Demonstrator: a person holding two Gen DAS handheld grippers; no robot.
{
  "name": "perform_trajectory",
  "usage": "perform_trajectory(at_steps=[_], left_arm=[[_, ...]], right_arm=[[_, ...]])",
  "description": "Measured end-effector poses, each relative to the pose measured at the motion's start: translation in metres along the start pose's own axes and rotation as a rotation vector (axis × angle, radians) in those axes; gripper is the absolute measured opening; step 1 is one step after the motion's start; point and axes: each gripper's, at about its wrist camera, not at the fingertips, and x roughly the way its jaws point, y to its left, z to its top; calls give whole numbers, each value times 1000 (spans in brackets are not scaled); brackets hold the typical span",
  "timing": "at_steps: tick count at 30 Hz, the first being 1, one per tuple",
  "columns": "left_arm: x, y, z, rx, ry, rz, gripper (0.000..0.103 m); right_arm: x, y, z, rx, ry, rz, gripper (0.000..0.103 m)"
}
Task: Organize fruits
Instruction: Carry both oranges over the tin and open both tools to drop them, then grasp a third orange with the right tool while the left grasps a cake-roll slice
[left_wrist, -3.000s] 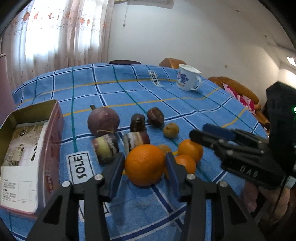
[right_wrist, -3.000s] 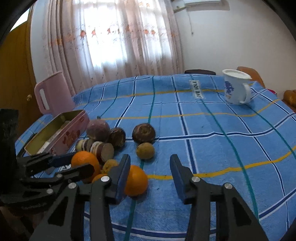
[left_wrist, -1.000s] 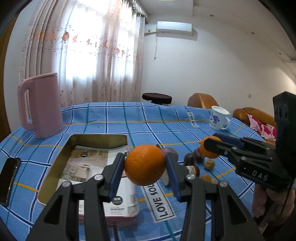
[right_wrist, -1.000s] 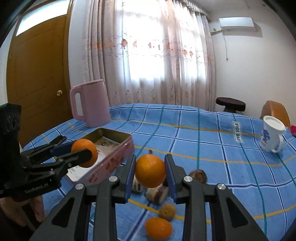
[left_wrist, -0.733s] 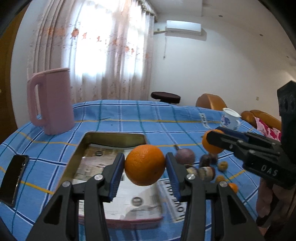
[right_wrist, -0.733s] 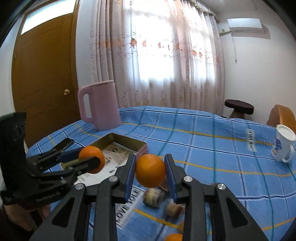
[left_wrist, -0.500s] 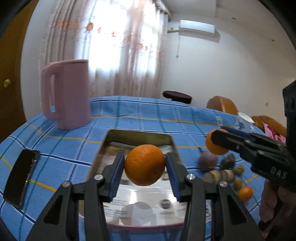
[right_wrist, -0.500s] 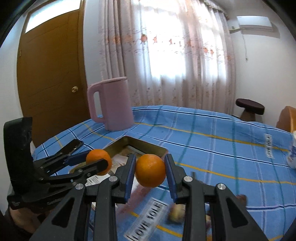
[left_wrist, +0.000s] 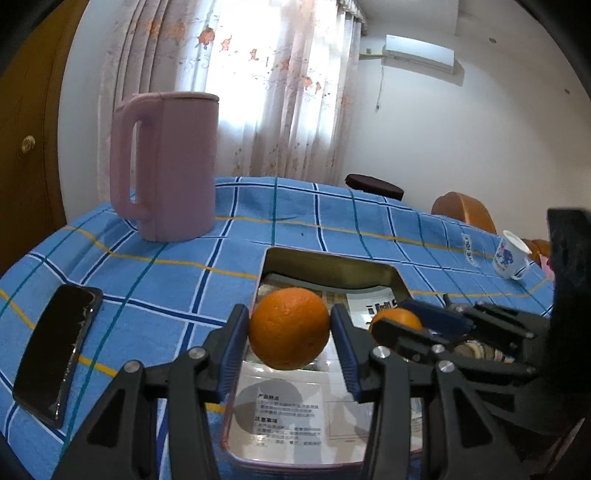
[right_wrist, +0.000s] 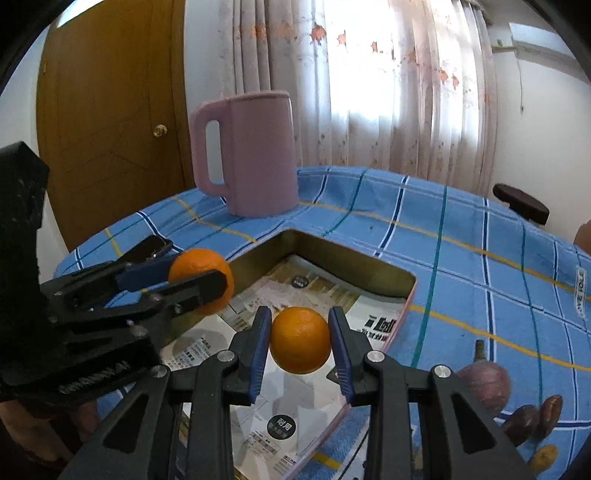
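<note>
My left gripper (left_wrist: 289, 341) is shut on a large orange (left_wrist: 289, 328) and holds it above the open metal tin (left_wrist: 328, 264), near its left wall. My right gripper (right_wrist: 300, 341) is shut on a smaller orange (right_wrist: 300, 339) and holds it above the tin's (right_wrist: 347, 258) paper-lined middle. Each gripper shows in the other's view: the right one with its orange (left_wrist: 397, 321) at the right, the left one with its orange (right_wrist: 201, 275) at the left. The tin holds only printed paper.
A pink jug (left_wrist: 166, 166) stands behind the tin. A black phone (left_wrist: 55, 350) lies at the left table edge. A purple mangosteen (right_wrist: 485, 380), dark fruits (right_wrist: 532, 417) and a small yellow fruit (right_wrist: 541, 456) lie right of the tin. A white cup (left_wrist: 511, 258) stands far right.
Both grippers have carried their oranges leftward from the fruit pile to over the tin, and both have come lower and closer to it. Both stay shut.
</note>
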Motion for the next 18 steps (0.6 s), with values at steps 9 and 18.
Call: perform_trajectory(at_steps=[9,18], left_arm=[[-10,-7,2,19,-34,35,64],[-44,-34,2,37,-107,-30,88]], right_arm=[[5,1,-4,-3,38,3,59],[-75,-27,-36,-24,2,-171,59]])
